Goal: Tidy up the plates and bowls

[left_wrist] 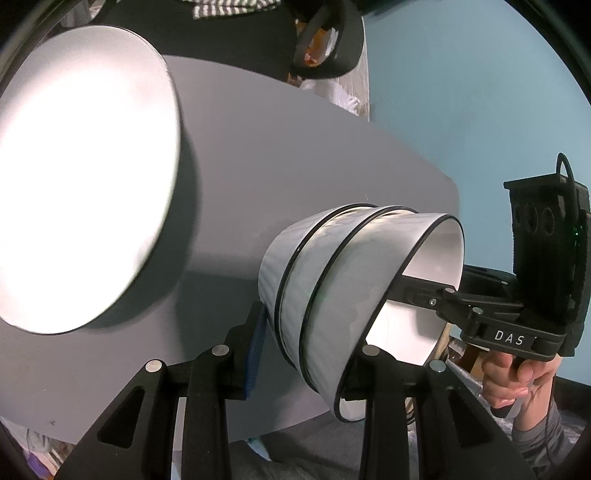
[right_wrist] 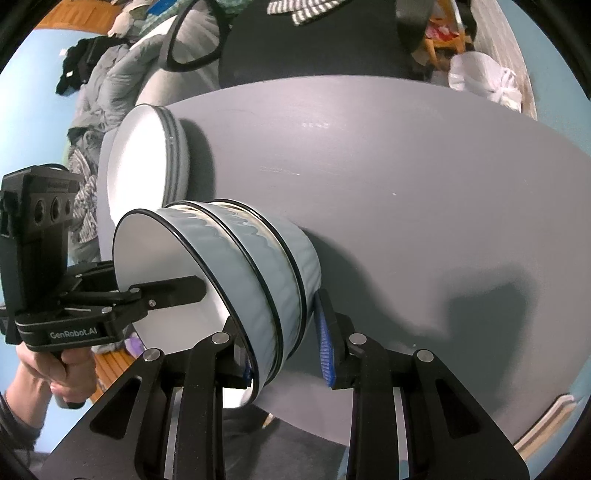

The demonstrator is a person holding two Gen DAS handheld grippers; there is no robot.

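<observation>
Here both claws (left_wrist: 306, 354) (right_wrist: 286, 350) grip the bowl stack's (left_wrist: 332, 280) rim near the table (left_wrist: 295, 155) edge.

A round, matte grey tabletop (right_wrist: 388, 177) fills most of both views and serves as the landmark here. Beyond its far edge stands a dark upholstered office chair (right_wrist: 306, 48) with a black looped armrest (right_wrist: 192, 40), and a black-and-white striped cloth (right_wrist: 303, 11) is draped over the chair's back. To the left of that chair lies a heap of grey quilted bedding and dark clothes (right_wrist: 107, 74). Off the table's far right edge sits a knotted white plastic bag (right_wrist: 484, 81). Around the table the floor (left_wrist: 461, 92) shows as a flat pale blue surface. Strong light from above casts soft dark shadows across the grey top.
</observation>
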